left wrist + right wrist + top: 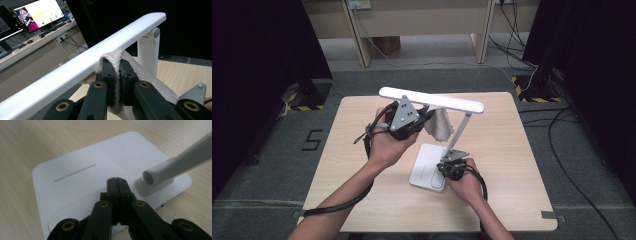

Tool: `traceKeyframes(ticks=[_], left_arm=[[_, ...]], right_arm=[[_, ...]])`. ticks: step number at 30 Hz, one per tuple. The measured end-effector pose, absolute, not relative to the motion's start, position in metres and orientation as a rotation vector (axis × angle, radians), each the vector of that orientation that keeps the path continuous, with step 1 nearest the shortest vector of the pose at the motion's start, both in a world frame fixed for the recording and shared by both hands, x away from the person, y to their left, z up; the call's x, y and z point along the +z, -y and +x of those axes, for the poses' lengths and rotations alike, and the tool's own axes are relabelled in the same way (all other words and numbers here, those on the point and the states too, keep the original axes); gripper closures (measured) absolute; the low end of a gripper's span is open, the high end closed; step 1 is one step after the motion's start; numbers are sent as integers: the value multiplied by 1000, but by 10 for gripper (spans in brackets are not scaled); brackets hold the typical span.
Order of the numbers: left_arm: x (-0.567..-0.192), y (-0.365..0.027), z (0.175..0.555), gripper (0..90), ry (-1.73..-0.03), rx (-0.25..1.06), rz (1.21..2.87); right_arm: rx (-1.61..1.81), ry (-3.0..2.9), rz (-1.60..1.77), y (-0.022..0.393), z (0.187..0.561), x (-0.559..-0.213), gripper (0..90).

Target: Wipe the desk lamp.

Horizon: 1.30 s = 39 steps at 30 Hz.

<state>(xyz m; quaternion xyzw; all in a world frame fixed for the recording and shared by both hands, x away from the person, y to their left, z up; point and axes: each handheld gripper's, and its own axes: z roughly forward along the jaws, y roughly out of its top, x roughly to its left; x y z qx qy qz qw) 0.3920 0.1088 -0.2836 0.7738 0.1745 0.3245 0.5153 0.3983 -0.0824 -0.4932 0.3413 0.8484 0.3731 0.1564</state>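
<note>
Centre of the high view: a white desk lamp (432, 106) stands on the wooden table (512, 200). A grey cloth (140, 72) is pinched between the closed jaws of the left claw (117, 65) and pressed against the underside of the lamp's light bar (82, 60). Lower centre, the right claw (117, 181) is seen with jaws fully together, nothing between them, resting on the lamp base (75, 172) beside the stem hinge (150, 178).

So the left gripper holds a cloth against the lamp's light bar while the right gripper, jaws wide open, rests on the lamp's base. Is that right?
Not quite: the right gripper is shut, not wide open. The right gripper view shows its two jaws pressed together with nothing between them, tips on the lamp's base. The rest holds: the left gripper is shut on the cloth at the light bar.
</note>
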Motion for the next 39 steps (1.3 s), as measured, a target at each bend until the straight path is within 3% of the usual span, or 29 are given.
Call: traceKeyframes(ticks=[39], left_arm=[[-285, -82, 390, 844, -390, 751, 1847]], right_arm=[[1077, -2423, 980, 83, 398, -494, 900]])
